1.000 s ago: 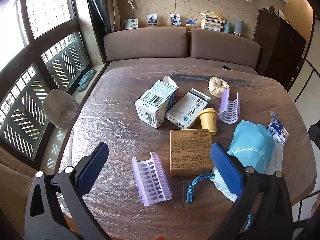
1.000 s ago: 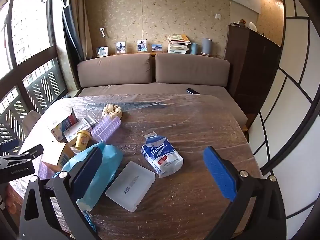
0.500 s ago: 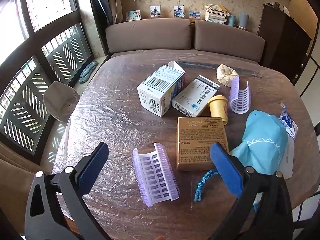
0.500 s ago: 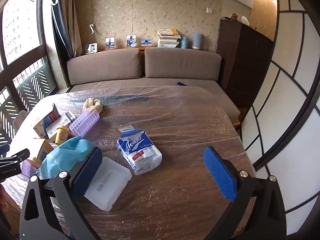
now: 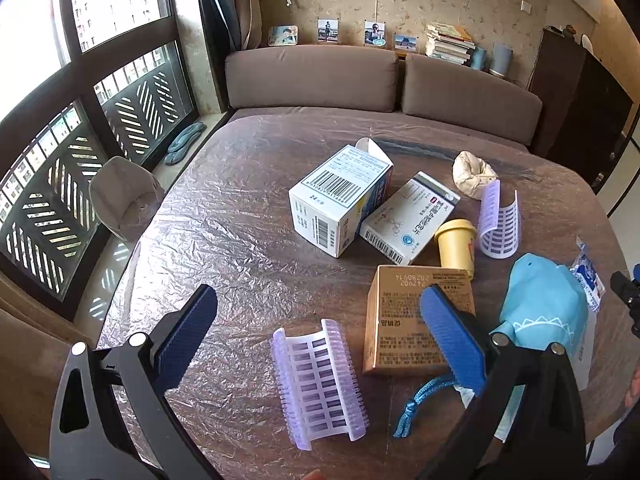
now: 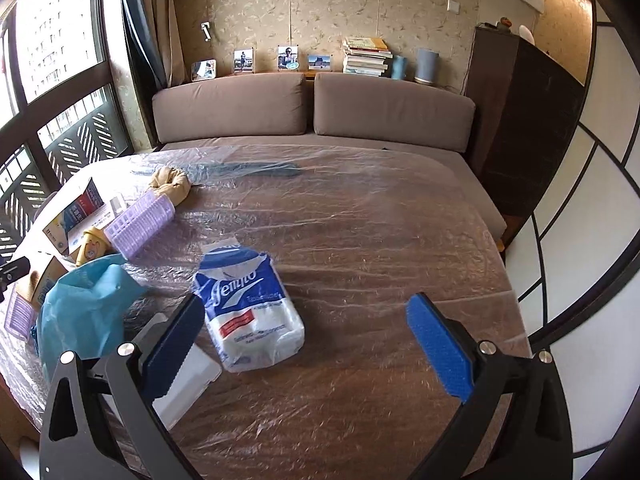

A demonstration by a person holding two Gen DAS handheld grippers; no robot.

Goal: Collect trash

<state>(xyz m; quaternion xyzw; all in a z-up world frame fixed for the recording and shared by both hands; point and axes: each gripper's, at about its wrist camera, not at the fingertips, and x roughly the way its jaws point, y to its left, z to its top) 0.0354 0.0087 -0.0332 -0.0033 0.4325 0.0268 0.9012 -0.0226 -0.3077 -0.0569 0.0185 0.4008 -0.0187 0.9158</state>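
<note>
L wrist view: your left hand-held gripper [image 5: 316, 334] hangs wide open, holding nothing, above a lilac ridged tray [image 5: 318, 380] on the film-covered worktop [image 5: 224, 232]; brown carton [image 5: 408, 320] just beside.
R wrist view: your right hand-held gripper [image 6: 308, 346] spread wide, empty; tissue pack [image 6: 248, 308] lies near its left finger, touching neither pad.

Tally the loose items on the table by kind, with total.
Cardboard boxes: 3 (white barcode box, white-blue box, brown box)
Lilac plastic trays: 2
Yellow cup: 1
Crumpled beige paper: 1
Blue drawstring bag: 1
Tissue pack: 1
White flat case: 1
Total: 10
</note>
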